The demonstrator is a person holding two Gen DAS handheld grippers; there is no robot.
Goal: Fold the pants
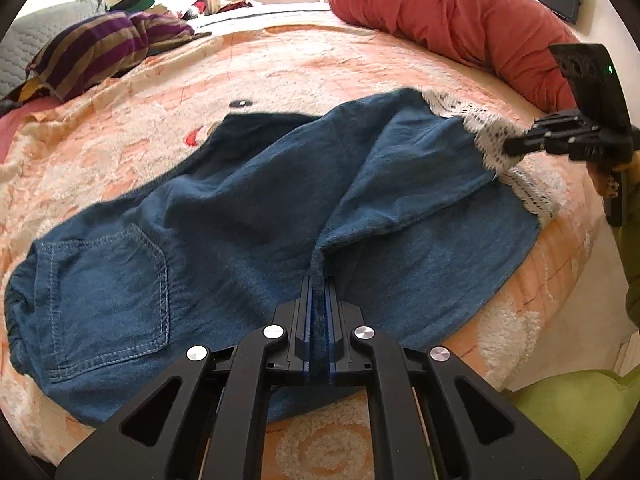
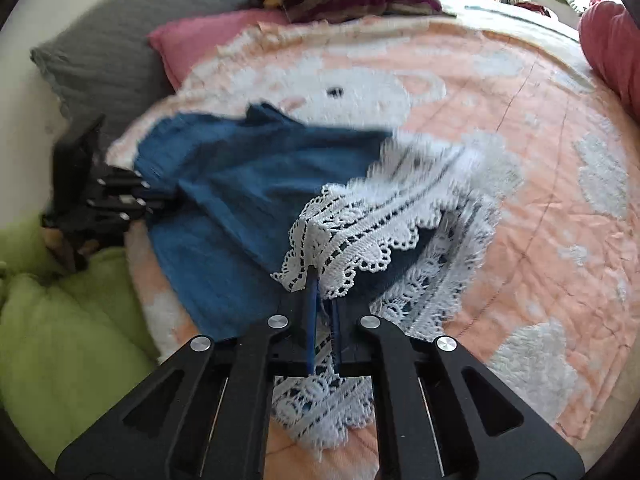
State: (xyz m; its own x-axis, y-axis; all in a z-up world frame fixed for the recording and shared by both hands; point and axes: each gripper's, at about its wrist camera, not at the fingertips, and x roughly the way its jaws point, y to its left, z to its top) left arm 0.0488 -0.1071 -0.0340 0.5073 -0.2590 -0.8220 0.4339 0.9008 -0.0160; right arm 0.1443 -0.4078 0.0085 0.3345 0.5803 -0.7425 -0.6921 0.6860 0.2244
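Blue denim pants with white lace hems lie spread across the bed, back pocket at the left. My left gripper is shut on a pinched ridge of denim near the crotch. At the right of the left wrist view, my right gripper is shut on the lace hem of one leg. In the right wrist view the right gripper pinches the lace hem, which hangs over a second lace hem lying flat. The left gripper shows at the left, gripping the pants.
The orange and white bedspread covers the bed. A red bolster lies at the far right, a striped cloth bundle and grey pillow at the far left. A pink pillow and green cushion flank the bed.
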